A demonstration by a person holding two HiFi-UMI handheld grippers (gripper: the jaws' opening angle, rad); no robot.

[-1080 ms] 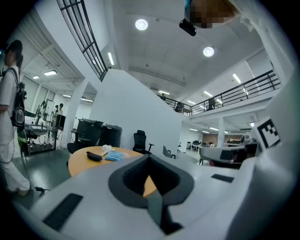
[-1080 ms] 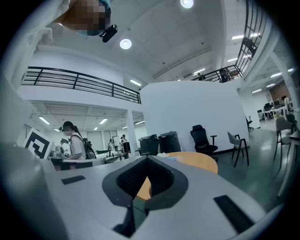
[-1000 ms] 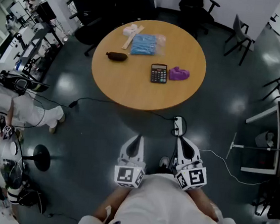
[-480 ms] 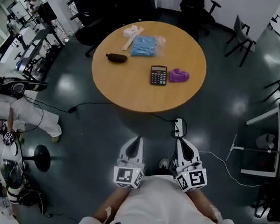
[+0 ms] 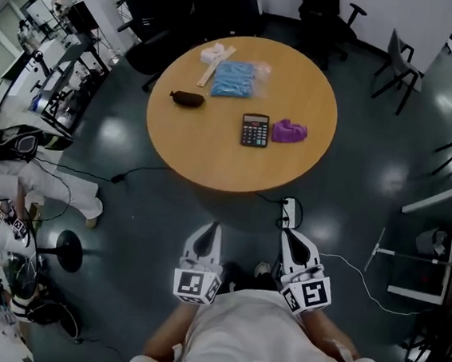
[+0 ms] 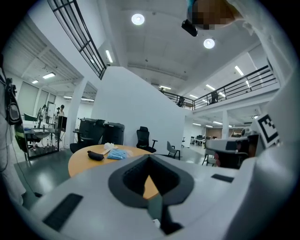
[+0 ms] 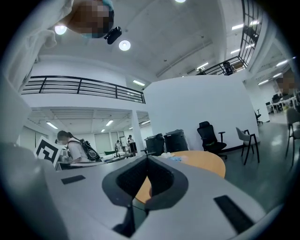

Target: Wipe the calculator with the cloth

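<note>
Purple cloth (image 5: 289, 131) and calculator (image 5: 255, 129) sit side by side on the table (image 5: 205, 150), well ahead of both claws. Jaws of left gripper (image 5: 209, 232) and right gripper (image 5: 288, 237) are fully closed, empty. Both have advanced toward the table; grasping has not begun.

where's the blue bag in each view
Head view: blue bag upper centre, on the table's far side.
Left gripper view: blue bag left of centre, at about mid height.
Right gripper view: blue bag tiny, just right of centre.
Shared landmark: the round table it lies on, in all three views.
</note>
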